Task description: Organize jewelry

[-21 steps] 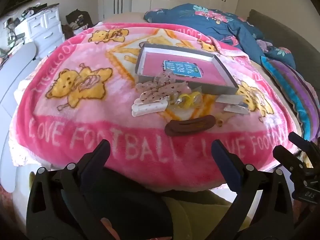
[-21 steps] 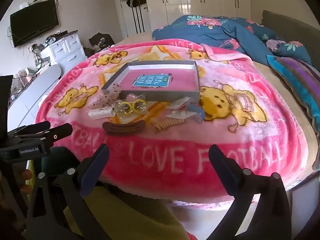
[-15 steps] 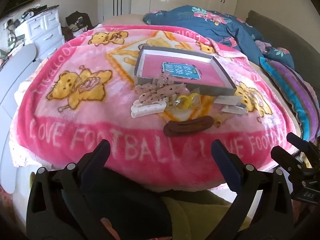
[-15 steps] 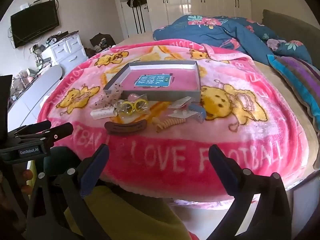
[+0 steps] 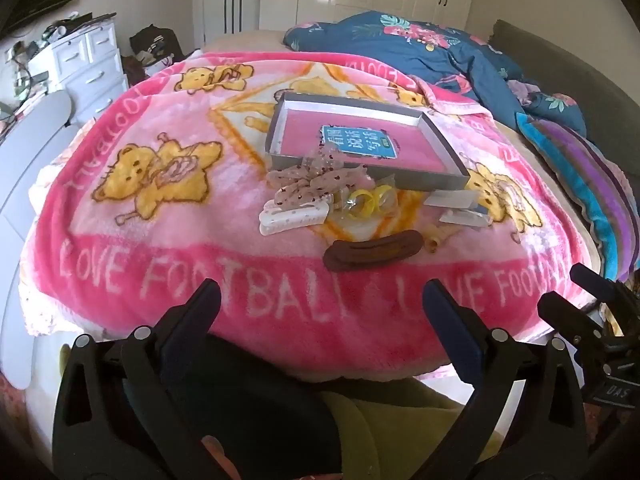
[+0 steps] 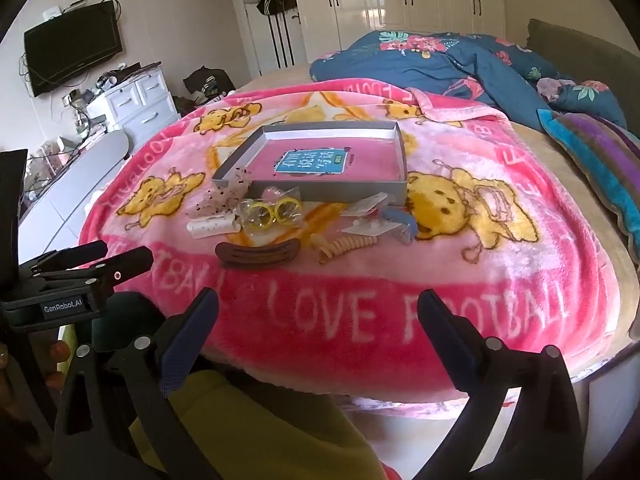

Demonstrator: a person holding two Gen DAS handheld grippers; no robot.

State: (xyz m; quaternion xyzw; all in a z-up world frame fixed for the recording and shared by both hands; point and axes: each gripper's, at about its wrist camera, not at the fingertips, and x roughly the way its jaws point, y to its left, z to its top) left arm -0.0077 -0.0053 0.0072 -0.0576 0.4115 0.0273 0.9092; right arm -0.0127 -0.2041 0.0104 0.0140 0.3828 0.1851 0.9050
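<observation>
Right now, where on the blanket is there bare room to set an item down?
Free: inside the tray around its blue card, and the blanket's right side. Crowded: the strip before the tray, from bow to brown clip.

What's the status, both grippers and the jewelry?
Left gripper and right gripper open, empty. Hair clips, brown clip nearest, lie outside gray tray. Nothing blocking.
</observation>
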